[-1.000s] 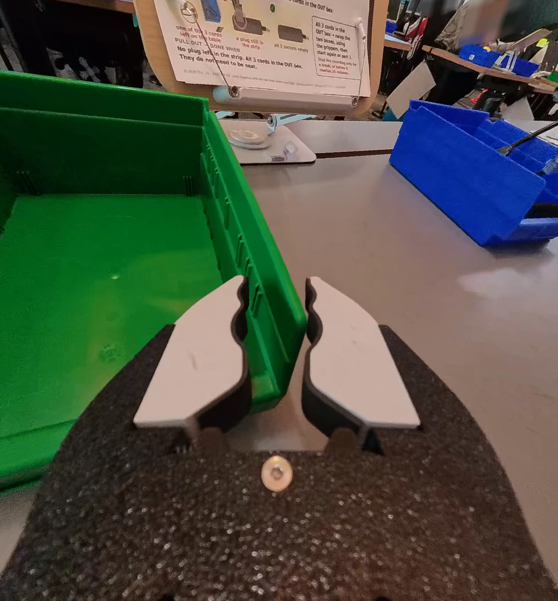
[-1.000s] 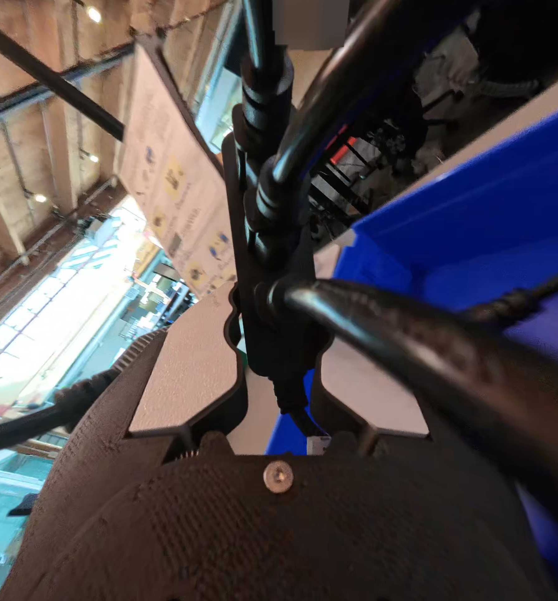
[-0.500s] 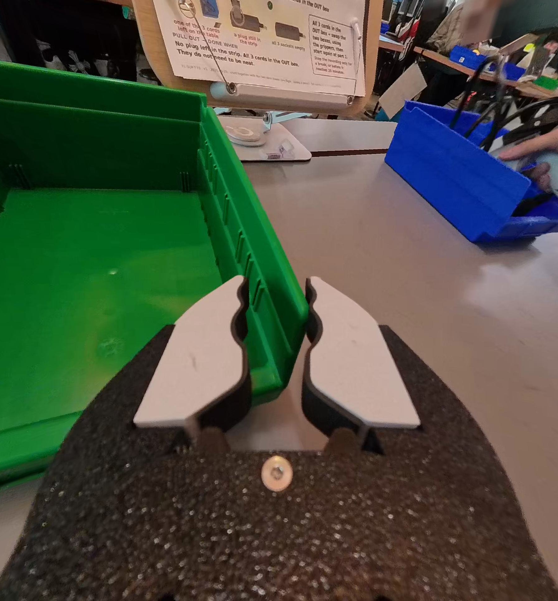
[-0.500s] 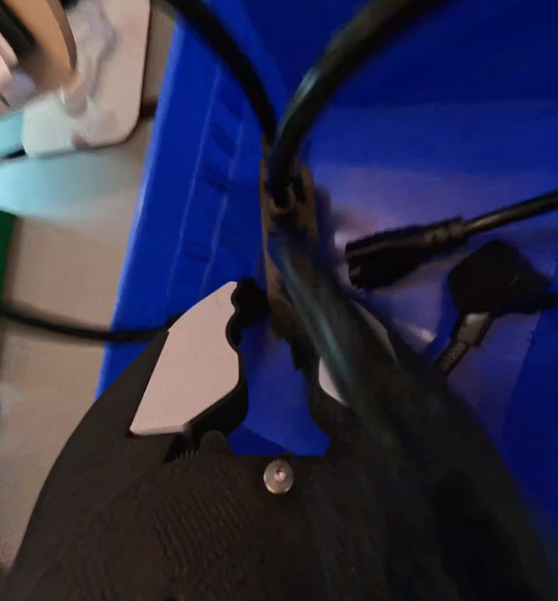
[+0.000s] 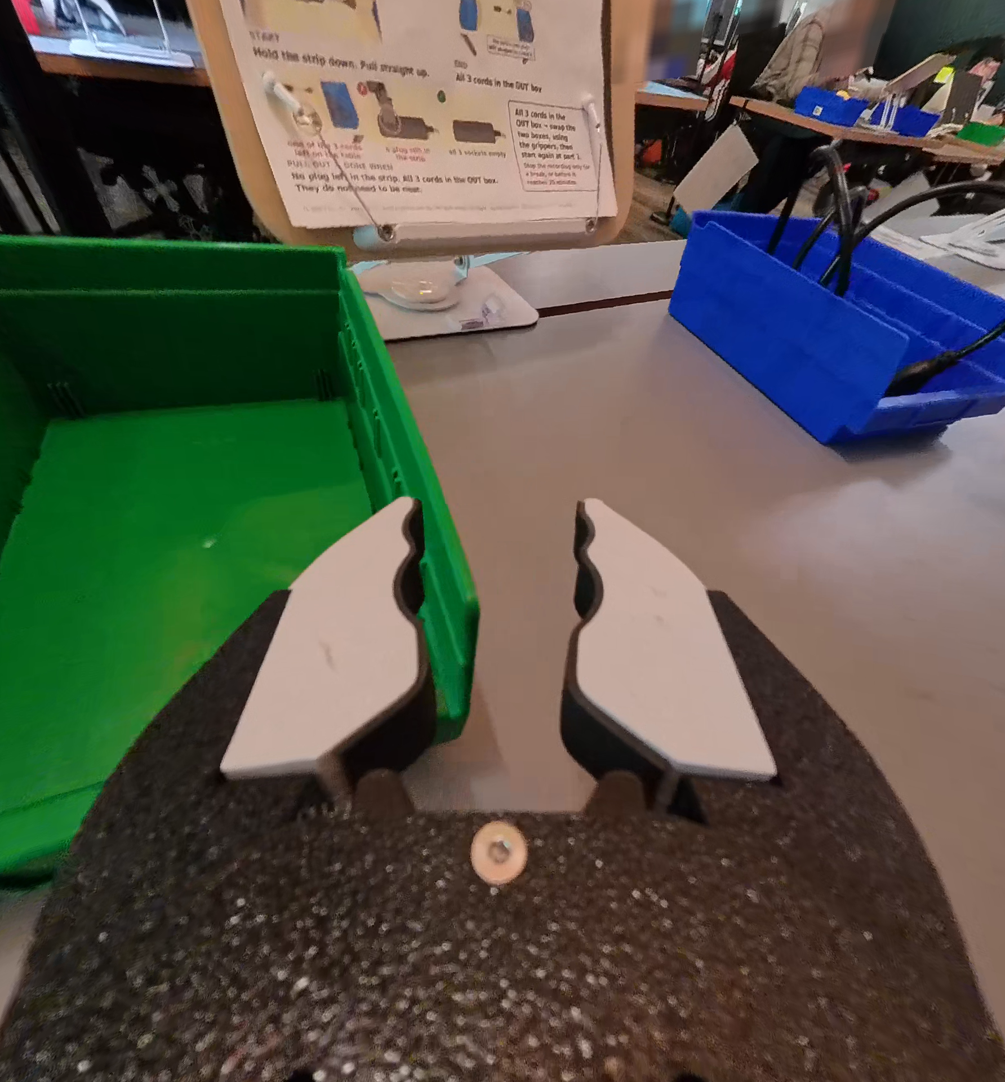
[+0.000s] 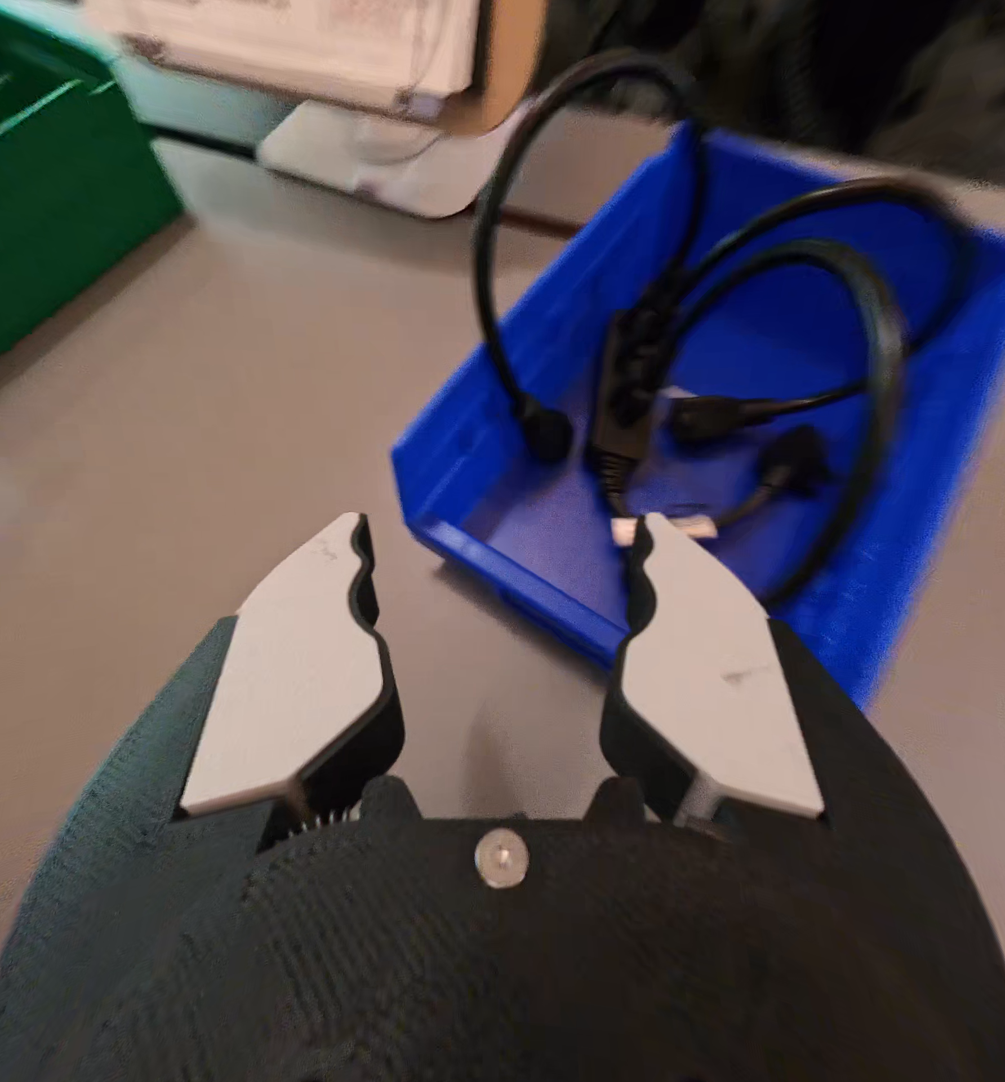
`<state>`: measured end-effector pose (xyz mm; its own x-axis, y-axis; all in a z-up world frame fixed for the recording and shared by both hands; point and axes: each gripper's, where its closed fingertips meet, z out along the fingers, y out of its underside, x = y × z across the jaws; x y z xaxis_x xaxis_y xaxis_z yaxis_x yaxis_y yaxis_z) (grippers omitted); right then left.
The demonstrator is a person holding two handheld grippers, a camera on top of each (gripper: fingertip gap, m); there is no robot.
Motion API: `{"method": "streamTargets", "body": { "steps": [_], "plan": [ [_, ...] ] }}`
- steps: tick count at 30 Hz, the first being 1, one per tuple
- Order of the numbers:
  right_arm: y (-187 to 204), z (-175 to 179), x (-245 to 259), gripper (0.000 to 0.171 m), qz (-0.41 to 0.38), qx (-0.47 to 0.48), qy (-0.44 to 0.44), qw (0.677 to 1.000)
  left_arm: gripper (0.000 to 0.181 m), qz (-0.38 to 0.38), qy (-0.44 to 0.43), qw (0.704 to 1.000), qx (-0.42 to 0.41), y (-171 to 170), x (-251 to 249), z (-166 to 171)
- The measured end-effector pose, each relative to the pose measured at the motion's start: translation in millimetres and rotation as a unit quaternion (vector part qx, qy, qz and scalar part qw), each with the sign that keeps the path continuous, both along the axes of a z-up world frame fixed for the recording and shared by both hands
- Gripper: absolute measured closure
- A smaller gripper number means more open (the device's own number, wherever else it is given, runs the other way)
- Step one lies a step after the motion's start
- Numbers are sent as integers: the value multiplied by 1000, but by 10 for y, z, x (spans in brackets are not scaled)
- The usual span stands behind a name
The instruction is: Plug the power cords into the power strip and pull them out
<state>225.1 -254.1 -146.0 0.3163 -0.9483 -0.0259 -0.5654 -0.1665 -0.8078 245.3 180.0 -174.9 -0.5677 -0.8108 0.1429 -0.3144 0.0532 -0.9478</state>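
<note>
My left gripper (image 5: 497,562): jaws wide, empty, beside green bin (image 5: 137,527). My right gripper (image 6: 500,577): wide, empty. Power cords (image 6: 875,328), power strip (image 6: 629,375) in blue bin (image 6: 547,597) (instruction sheet (image 5: 430,105) at table's far edge).

Your left gripper (image 5: 497,530) hangs with its jaws wide apart, right beside the green bin (image 5: 406,456). That bin's tall wall blocks you on the left. Inside, the green bin has a bare floor, so there is room to reach in from above. The grey table (image 5: 635,497) between the two bins is bare, and you can pass there. Your right gripper (image 6: 500,533) is spread wide too, at the low front lip of the blue bin (image 6: 523,577). Looping black cords (image 6: 875,316) rise out of the blue bin and crowd it.
</note>
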Motion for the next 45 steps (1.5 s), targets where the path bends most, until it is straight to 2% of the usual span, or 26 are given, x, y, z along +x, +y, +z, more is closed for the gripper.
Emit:
{"method": "streamTargets", "body": {
  "steps": [3, 5, 7, 10, 13, 15, 17, 20, 23, 25, 28, 31, 34, 40, 45],
  "plan": [
    [-312, -120, -318, 72, -89, -69, -78, 991, 133, -17, -11, 999, 33, -202, -109, 67],
    [-458, -282, -508, 68, -117, -103, -94, 983, 133, -63, 2, 997, 50, -494, -224, -25],
    [-651, -406, -616, 68, -153, -122, -94, 976, 130, -124, 33, 990, 63, -914, -334, -183],
    [-827, -461, -646, 66, -178, -95, -92, 975, 119, -217, 87, 967, 104, -1662, -458, -320],
    [-956, -406, -565, 66, -194, -79, -121, 970, 100, -223, 99, 960, 139, -2371, -272, -245],
    [-947, -430, -538, 66, -176, -79, -110, 975, 99, -213, 95, 960, 155, -2829, -101, -178],
    [-1005, -435, -553, 66, -197, -72, -108, 972, 101, -201, 82, 959, 182, -3239, 78, -171],
    [-971, -462, -559, 70, -185, -42, -116, 975, 100, -194, 108, 953, 207, -3716, 256, -262],
    [-1042, -466, -574, 69, -191, -35, -110, 975, 101, -204, 165, 939, 221, -4024, 354, -426],
    [-1058, -444, -568, 71, -188, -26, -119, 974, 108, -184, 177, 930, 264, -4065, 512, -562],
    [-1040, -472, -553, 73, -182, 0, -116, 976, 131, -155, 167, 930, 288, -4076, 744, -633],
    [-1007, -480, -539, 75, -173, 15, -115, 978, 153, -108, 109, 936, 316, -3961, 1022, -649],
    [-982, -427, -541, 76, -168, 21, -123, 978, 172, -104, 132, 945, 280, -3876, 1108, -661],
    [-970, -263, -586, 78, -171, 14, -143, 975, 173, -146, 139, 941, 271, -3452, 906, -664],
    [-741, -122, -568, 80, -146, 13, -152, 977, 173, -177, 132, 933, 284, -2710, 399, -664]
  ]
}}
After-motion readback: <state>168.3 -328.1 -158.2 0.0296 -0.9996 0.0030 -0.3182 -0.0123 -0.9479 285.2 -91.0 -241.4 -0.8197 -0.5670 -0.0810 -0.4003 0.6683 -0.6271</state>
